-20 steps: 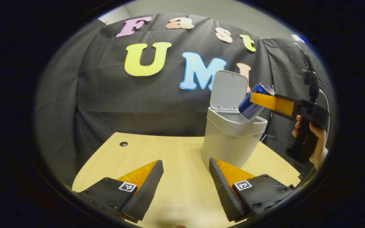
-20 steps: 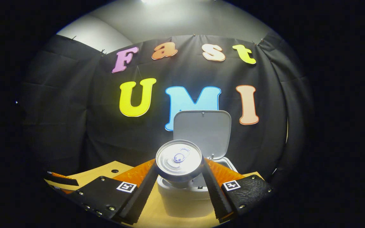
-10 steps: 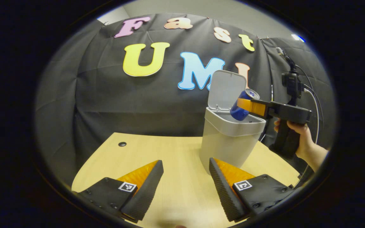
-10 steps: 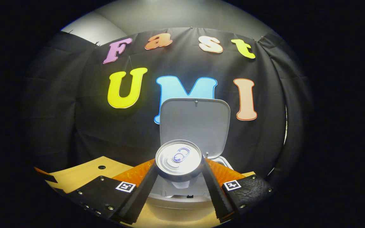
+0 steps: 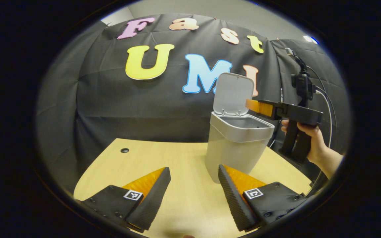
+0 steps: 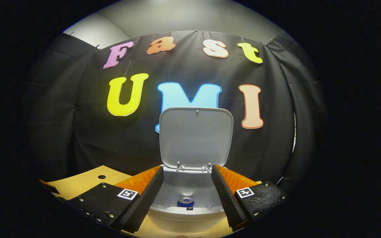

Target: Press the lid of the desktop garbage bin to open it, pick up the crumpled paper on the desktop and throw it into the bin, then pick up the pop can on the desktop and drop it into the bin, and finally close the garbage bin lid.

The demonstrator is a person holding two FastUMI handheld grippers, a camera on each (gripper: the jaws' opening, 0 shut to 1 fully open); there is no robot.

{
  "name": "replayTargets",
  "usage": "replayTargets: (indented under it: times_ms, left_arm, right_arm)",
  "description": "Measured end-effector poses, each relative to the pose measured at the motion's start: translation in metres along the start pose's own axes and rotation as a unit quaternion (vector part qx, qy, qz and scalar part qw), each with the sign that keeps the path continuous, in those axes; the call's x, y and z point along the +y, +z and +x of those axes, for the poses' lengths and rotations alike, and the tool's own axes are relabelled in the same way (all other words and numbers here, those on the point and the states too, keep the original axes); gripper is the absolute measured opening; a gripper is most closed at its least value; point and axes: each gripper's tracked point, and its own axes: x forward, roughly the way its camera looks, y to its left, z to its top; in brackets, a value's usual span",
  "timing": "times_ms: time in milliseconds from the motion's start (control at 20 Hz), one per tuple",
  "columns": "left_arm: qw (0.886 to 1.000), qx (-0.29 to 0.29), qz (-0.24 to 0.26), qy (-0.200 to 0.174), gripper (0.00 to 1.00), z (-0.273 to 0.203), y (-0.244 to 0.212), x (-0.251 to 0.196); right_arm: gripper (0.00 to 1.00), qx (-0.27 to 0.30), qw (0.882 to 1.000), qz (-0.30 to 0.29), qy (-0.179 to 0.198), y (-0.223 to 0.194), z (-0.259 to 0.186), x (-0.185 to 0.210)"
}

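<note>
Right gripper view: the pop can (image 6: pixel 186 201) is seen inside the bin (image 6: pixel 190 211), the right claw (image 6: pixel 186 198) spread wide and empty, so the raised lid (image 6: pixel 196 137) must be pressed shut.

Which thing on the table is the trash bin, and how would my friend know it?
Find the pale wooden table in front of the black cloth wall. Near the table's right edge stands the garbage bin, a light grey tub with rounded corners. Its lid stands straight up at the back, leaving the top open, and a blue pop can lies deep inside.
</note>
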Motion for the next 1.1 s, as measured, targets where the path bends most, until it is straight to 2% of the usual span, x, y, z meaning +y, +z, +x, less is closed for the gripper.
replayTargets:
  times_ms: [150, 200, 300, 450, 500, 600, 650, 700, 800, 850, 900, 1100]
  left_arm:
    - [1.000, -0.003, 0.003, -0.002, 1.00, -0.002, 0.001, -0.002]
    - [1.000, -0.003, 0.004, -0.003, 0.96, -0.002, 0.002, -0.002]
    - [1.000, -0.004, 0.005, -0.003, 1.00, -0.003, 0.003, -0.003]
    - [1.000, -0.006, 0.003, -0.004, 1.00, -0.004, 0.003, -0.002]
    - [1.000, -0.007, 0.003, -0.003, 0.96, -0.005, 0.003, -0.001]
    - [1.000, -0.007, 0.000, -0.002, 0.96, -0.005, 0.003, 0.000]
    - [1.000, -0.007, -0.001, -0.003, 1.00, -0.005, 0.003, 0.001]
    - [1.000, -0.006, -0.003, -0.002, 0.96, -0.005, 0.002, 0.001]
    - [1.000, -0.005, -0.005, -0.002, 1.00, -0.005, 0.002, 0.002]
    - [1.000, -0.005, -0.006, -0.003, 0.96, -0.006, 0.003, 0.002]
    - [1.000, -0.006, -0.006, -0.003, 1.00, -0.007, 0.003, 0.003]
    - [1.000, -0.012, -0.009, -0.001, 1.00, -0.007, 0.009, 0.006]
  right_arm:
    - [0.92, -0.012, 1.000, -0.006, -0.006, 0.015, 0.002, -0.004]
    - [0.92, -0.017, 1.000, -0.009, -0.006, 0.021, 0.003, -0.005]
    - [0.92, -0.025, 1.000, -0.016, -0.010, 0.032, 0.006, -0.007]
    - [0.92, -0.035, 0.999, -0.022, -0.019, 0.049, 0.012, -0.012]
    - [0.92, -0.039, 0.999, -0.020, -0.021, 0.055, 0.014, -0.013]
    - [0.92, -0.047, 0.998, -0.016, -0.025, 0.067, 0.021, -0.015]
    - [0.92, -0.051, 0.998, -0.016, -0.025, 0.074, 0.024, -0.016]
    - [0.92, -0.053, 0.998, -0.015, -0.024, 0.080, 0.028, -0.016]
    - [0.92, -0.057, 0.998, -0.009, -0.026, 0.095, 0.038, -0.018]
    - [0.92, -0.058, 0.998, -0.004, -0.026, 0.102, 0.044, -0.019]
    - [0.92, -0.060, 0.998, 0.002, -0.027, 0.108, 0.049, -0.021]
    - [0.92, -0.069, 0.997, 0.022, -0.036, 0.128, 0.071, -0.030]
